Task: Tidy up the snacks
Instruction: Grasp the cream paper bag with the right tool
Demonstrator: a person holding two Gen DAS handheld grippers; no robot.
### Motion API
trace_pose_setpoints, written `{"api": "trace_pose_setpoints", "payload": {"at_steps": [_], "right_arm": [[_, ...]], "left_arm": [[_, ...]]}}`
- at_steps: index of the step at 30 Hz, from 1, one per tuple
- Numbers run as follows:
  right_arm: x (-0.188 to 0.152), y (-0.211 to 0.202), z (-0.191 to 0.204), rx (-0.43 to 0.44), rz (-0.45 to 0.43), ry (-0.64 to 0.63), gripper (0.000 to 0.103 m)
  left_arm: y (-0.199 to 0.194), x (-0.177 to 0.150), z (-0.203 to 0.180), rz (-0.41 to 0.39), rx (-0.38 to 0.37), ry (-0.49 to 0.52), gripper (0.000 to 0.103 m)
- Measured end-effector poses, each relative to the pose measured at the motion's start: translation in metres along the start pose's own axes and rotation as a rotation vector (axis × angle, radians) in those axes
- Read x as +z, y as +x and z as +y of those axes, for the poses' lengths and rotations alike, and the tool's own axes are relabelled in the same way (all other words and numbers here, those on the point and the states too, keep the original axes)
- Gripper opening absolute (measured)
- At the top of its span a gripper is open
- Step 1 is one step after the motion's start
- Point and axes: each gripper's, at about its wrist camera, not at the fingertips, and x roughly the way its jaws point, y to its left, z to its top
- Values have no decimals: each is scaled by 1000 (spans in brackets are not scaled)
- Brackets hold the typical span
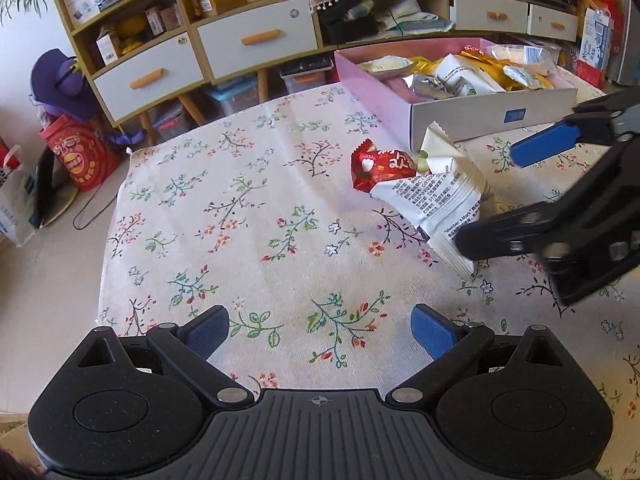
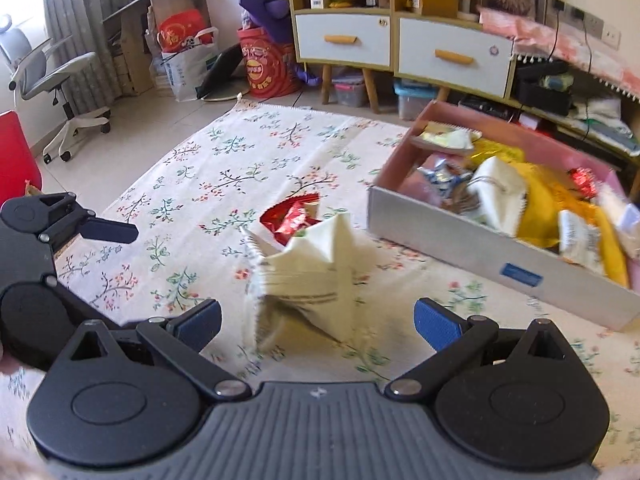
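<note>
A white snack packet [image 1: 440, 196] rests on the floral cloth, leaning over a red snack packet [image 1: 378, 168] just behind it. My right gripper [image 1: 496, 196] comes in from the right, open, with its fingers on either side of the white packet's near end and not closed on it. In the right wrist view the white packet [image 2: 316, 272] is blurred, just ahead of and between the spread pads of my right gripper [image 2: 318, 324], with the red packet [image 2: 292, 220] beyond. My left gripper [image 1: 320, 332] hovers open over bare cloth, holding nothing.
A pink-lined grey box [image 1: 480, 116] holding several snack packets sits at the back right, close behind the two loose packets. The same box [image 2: 460, 248] lies to the right in the right wrist view. Drawers and shelves [image 1: 256, 40] stand beyond the cloth's far edge.
</note>
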Motion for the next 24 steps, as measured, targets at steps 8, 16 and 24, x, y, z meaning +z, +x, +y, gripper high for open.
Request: {"api": "trace_pose_setpoints", "payload": {"at_steps": [8,16,24], "right_arm": [[4,15,-1,12,21,60,69],[2,6,-14,16,25,60,50],[-6,-12,-36,-22,13,50,49]], "left_arm": [[5,2,-5,1,-4,22,99],[10,10,-9,-6,4,5,99],[21,33,-27,-55,15,-27,98]]}}
